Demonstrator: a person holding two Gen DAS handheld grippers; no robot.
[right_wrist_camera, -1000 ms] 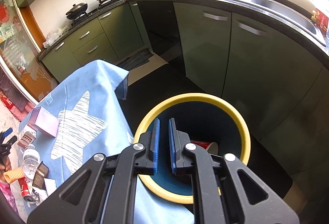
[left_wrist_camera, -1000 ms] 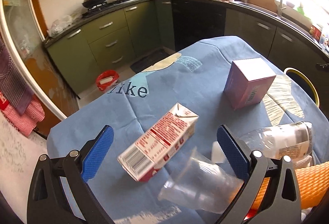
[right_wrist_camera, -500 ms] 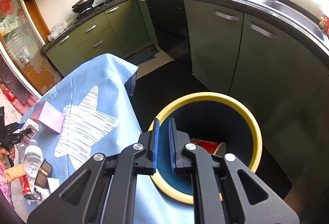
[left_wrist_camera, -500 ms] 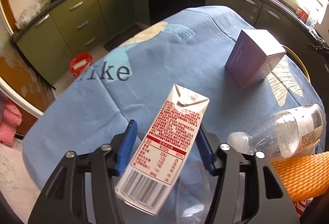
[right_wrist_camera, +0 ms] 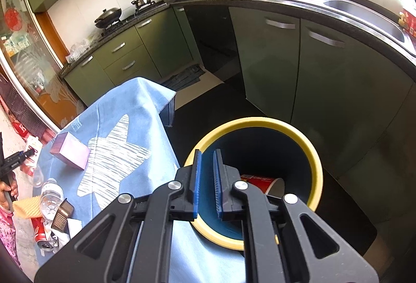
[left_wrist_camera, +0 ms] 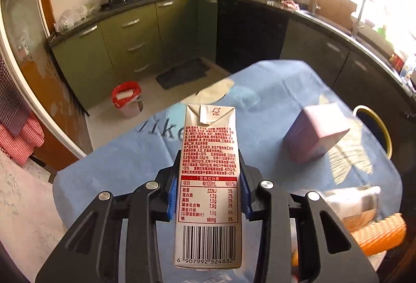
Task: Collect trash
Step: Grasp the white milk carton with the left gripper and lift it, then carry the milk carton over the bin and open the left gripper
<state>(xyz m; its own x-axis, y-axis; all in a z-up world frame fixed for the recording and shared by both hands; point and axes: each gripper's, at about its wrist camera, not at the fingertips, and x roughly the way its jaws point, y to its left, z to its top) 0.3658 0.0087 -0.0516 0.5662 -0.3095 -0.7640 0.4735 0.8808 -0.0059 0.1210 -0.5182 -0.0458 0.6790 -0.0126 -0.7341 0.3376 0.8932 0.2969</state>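
The left tool (left_wrist_camera: 209, 198) is clamped on a carton (left_wrist_camera: 208, 186), its blue pads (left_wrist_camera: 173, 194) pressed against the carton's two long sides. The carton is held off the bench (left_wrist_camera: 273, 106), folded top pointing away from the camera and the barcode end nearest it. The bench carries a blue cloth with pale printed shapes. Toward its right edge a pink box (left_wrist_camera: 316, 133) stands on the cloth. Nearer the camera, at the right near corner, a clear bottle (left_wrist_camera: 351, 201) lies on its side, touching an orange ribbed piece (left_wrist_camera: 382, 233). Just past the bench's right edge the yellow rim of a bin (left_wrist_camera: 377, 124) shows. On the floor off the left far side stands a small red pail (left_wrist_camera: 126, 96).

From the right wrist view, the cloth-covered bench fills the left side. The pink box (right_wrist_camera: 70, 151) sits on it. At the corner lowest left in this view lie the bottle (right_wrist_camera: 50, 198), a brown ribbed cup (right_wrist_camera: 62, 211), a red can (right_wrist_camera: 40, 231) and bits of white paper. The right tool (right_wrist_camera: 206, 185) hangs over the bin (right_wrist_camera: 316, 166), its blue pads (right_wrist_camera: 195, 184) close together with a narrow gap between them and nothing held. The bin stands on the dark floor just beside the bench's edge. Inside it lies a red paper cup (right_wrist_camera: 260, 183) on its side.
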